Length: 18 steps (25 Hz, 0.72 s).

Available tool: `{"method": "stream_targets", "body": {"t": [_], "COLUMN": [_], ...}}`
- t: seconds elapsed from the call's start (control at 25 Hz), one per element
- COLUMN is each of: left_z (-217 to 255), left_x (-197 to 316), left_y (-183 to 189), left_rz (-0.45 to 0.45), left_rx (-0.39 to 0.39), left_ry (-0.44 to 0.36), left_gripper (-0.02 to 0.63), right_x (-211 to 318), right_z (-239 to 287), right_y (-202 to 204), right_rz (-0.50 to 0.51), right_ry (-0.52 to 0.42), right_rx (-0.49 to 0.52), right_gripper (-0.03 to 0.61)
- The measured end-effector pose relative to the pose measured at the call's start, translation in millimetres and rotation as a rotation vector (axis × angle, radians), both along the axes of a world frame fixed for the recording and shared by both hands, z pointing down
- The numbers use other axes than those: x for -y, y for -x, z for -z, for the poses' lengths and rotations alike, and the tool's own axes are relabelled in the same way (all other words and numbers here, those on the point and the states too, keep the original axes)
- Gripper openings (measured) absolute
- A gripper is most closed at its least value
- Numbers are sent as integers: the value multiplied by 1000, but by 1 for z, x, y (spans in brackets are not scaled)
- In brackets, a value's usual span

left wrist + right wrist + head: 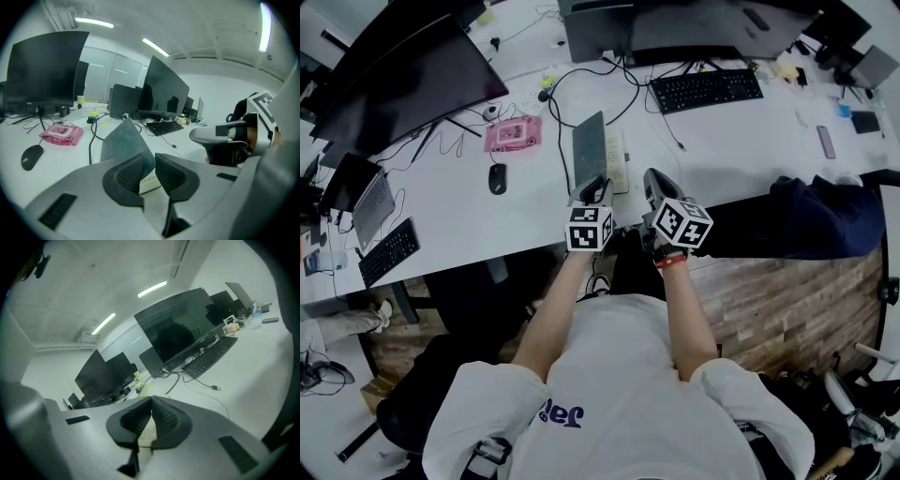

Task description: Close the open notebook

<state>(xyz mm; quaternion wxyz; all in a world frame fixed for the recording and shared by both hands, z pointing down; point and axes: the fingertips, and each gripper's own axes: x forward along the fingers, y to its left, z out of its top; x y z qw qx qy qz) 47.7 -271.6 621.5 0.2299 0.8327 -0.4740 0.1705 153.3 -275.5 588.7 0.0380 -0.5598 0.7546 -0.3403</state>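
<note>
The notebook point(615, 161) lies open at the desk's point(731, 131) near edge, its long axis running near to far. Its dark cover point(589, 148) stands tilted up on the left. The left tool point(594, 190), jaws apart, sits just near of that cover. The right tool point(654, 185), tips together, is beside the page. The left is likely better placed to swing the cover rightward.
</note>
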Motion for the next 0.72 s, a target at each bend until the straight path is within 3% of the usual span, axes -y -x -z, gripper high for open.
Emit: {"method": "stream_targets", "body": {"t": [0.72], "left_z": [-55], "left_x": [-1], "left_y": [-48], "left_rz": [-111], "left_rx": [143], "left_ry": [44], "left_gripper": [92], "right_x": [-9], "right_z": [-21], "right_y": [-33], "right_rz": [-47], "right_ry": [45], "right_rx": [3], "right_gripper": [14]}}
